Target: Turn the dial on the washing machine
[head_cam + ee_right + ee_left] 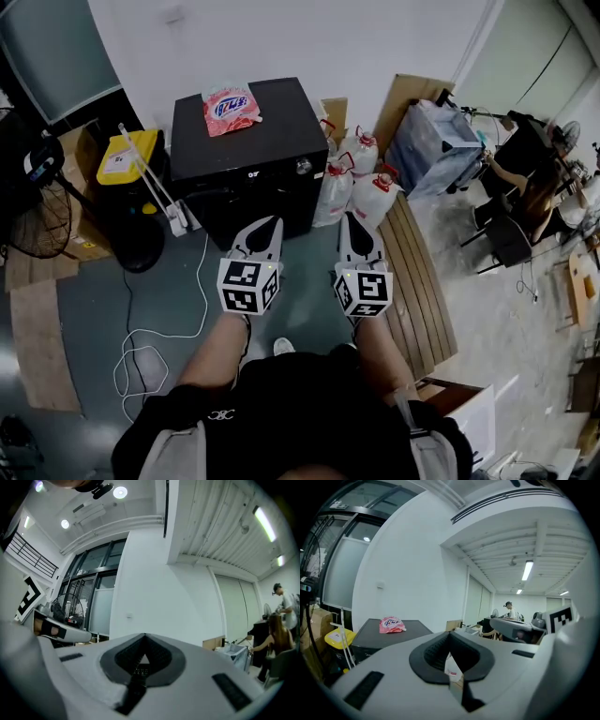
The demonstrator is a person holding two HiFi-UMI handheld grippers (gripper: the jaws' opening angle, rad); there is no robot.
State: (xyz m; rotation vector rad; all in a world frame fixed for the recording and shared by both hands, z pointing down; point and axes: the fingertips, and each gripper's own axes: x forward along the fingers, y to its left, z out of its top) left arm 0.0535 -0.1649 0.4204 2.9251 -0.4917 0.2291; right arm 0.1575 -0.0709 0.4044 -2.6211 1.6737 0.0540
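Observation:
The black washing machine [244,141] stands against the white wall, with its silver dial [303,166] at the upper right of its front. A pink packet [230,108] lies on its lid, also visible in the left gripper view as the pink packet [392,625] on the dark lid [370,634]. My left gripper [273,221] is in front of the machine's lower face, jaws shut and empty, tips meeting [450,633]. My right gripper [346,217] is beside it, below and right of the dial, shut with nothing in it [143,635]. Neither touches the machine.
White plastic bags [356,178] stand at the machine's right, then a slatted wooden pallet [417,272]. A yellow box [127,155] and a floor fan [37,220] are on the left. A white cable [150,328] loops over the floor. People sit at desks [525,178] far right.

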